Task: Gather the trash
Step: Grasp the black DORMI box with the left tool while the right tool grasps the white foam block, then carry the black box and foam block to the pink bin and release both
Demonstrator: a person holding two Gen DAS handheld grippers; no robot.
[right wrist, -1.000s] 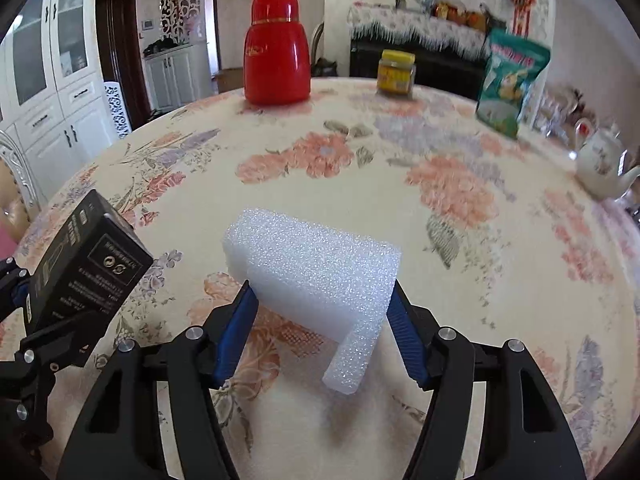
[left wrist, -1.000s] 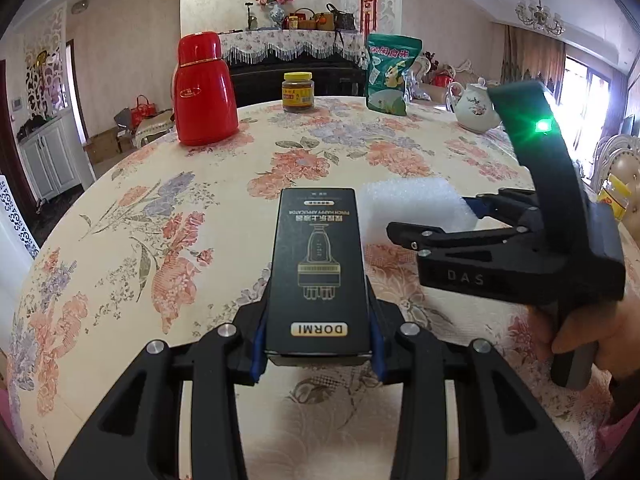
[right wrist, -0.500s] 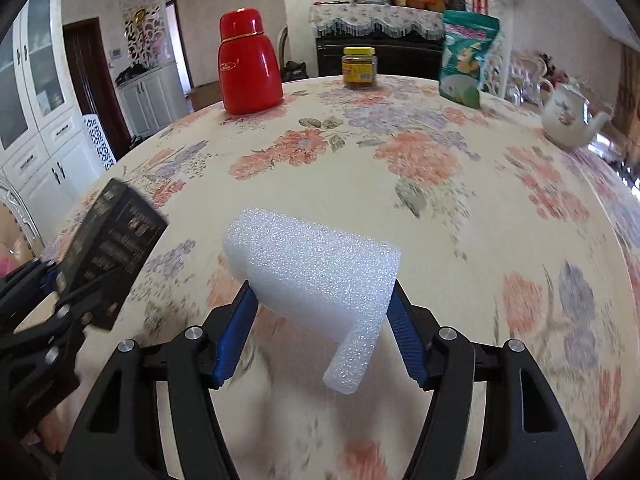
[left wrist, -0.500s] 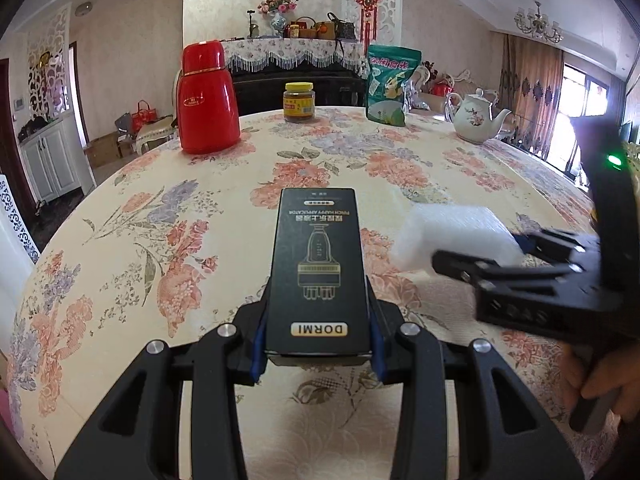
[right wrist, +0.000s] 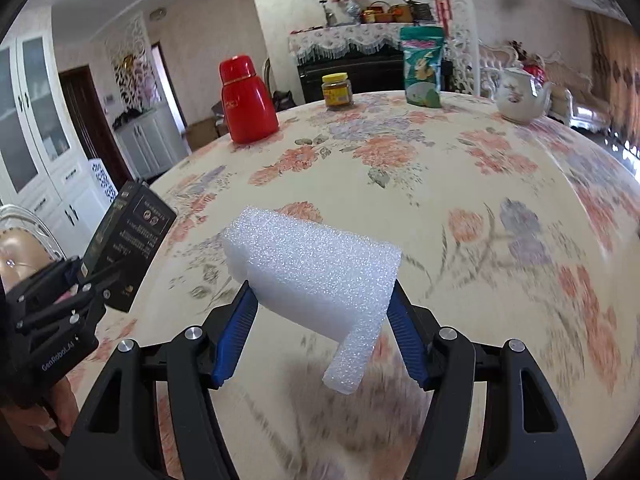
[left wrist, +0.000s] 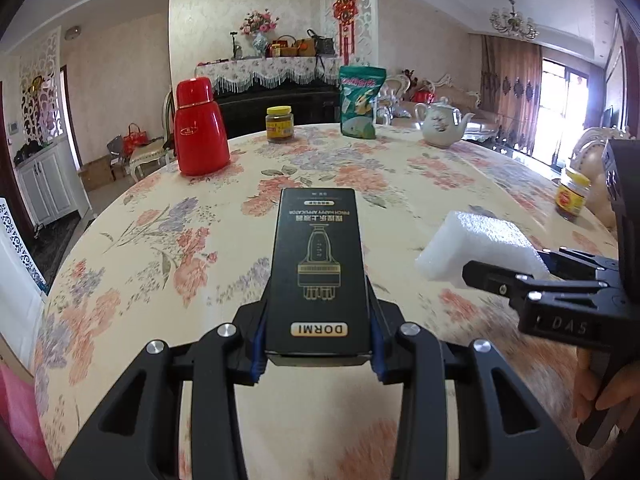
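Note:
A black carton marked DORMI (left wrist: 318, 268) is clamped between the blue pads of my left gripper (left wrist: 317, 344), lifted over the flowered tablecloth (left wrist: 168, 240). My right gripper (right wrist: 320, 320) is shut on a white foam block (right wrist: 312, 276), which also hangs above the cloth. In the left wrist view the foam block (left wrist: 476, 244) and the right gripper (left wrist: 532, 284) appear at the right, with a hand on its handle. In the right wrist view the black carton (right wrist: 128, 240) and left gripper (right wrist: 80, 292) show at the left edge.
At the far side of the round table stand a red thermos (left wrist: 200, 128), a yellow-lidded jar (left wrist: 280, 124), a green snack bag (left wrist: 360, 100) and a white teapot (left wrist: 440, 124). Another jar (left wrist: 572, 196) sits at the right rim. White cabinets (right wrist: 36, 128) line the left wall.
Both grippers have pulled back from the table's far side and risen a little, each keeping its object. The right gripper has rolled and drifted right; the far objects now look smaller.

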